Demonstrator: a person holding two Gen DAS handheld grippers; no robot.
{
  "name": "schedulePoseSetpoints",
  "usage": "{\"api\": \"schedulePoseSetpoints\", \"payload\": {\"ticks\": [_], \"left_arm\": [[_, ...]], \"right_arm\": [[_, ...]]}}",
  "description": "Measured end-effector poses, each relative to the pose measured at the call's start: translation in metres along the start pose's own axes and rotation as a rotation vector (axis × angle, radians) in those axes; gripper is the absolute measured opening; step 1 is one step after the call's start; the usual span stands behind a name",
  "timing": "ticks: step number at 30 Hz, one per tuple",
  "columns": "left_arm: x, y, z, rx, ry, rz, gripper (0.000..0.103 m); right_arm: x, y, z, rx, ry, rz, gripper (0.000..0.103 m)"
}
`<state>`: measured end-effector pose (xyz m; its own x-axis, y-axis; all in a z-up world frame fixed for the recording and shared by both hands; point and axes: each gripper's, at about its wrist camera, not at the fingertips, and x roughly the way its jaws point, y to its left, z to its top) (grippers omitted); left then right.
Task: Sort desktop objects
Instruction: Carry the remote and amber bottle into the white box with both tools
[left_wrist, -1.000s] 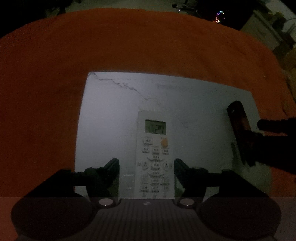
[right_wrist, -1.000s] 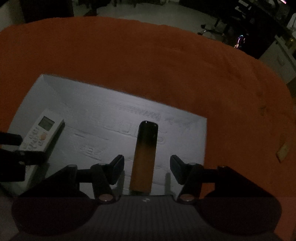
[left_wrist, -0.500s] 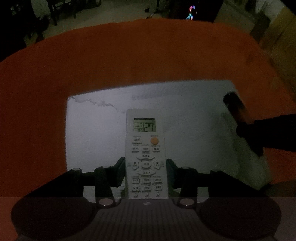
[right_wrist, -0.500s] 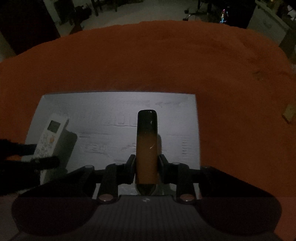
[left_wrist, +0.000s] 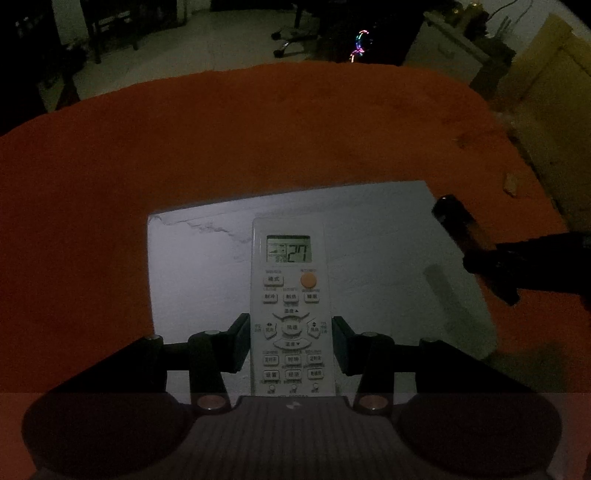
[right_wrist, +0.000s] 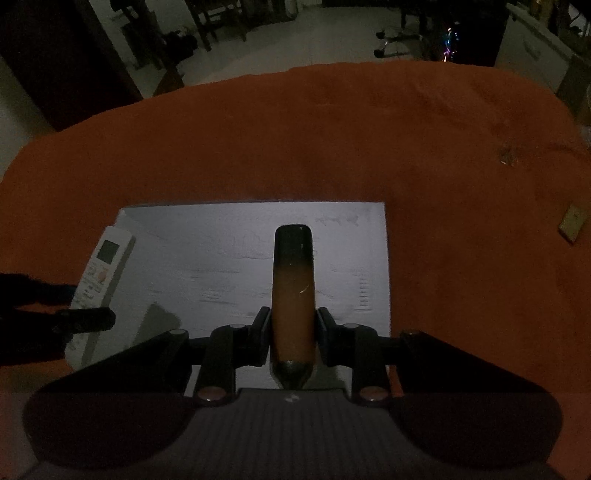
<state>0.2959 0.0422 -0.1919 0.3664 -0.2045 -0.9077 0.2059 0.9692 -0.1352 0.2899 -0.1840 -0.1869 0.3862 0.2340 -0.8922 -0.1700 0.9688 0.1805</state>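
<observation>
White remote (left_wrist: 291, 306) clamped in your L gripper (left_wrist: 291, 341), amber tube (right_wrist: 292, 291) pinched in R gripper (right_wrist: 291, 334): keep both level w/ steady squeeze, clear the board (right_wrist: 221, 258) edge.

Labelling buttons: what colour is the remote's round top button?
Orange button, clearest in the left wrist view.

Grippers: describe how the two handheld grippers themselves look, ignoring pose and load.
The left gripper and right gripper look identical: black linkage arms with round silver pivot caps, flat dark finger pads, and a grey ribbed body bearing a small white mark. No cables or sleeves are visible in the dim light.
</observation>
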Motion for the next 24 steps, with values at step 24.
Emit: {"api": "schedulePoseSetpoints", "payload": {"ticks": [24], "left_arm": [[-0.115, -0.048, -0.089, 0.095, -0.103, -0.165, 0.041]], "right_arm": [[-0.122, 0.026, -0.099, -0.194, -0.070, 0.212, 0.027]]}}
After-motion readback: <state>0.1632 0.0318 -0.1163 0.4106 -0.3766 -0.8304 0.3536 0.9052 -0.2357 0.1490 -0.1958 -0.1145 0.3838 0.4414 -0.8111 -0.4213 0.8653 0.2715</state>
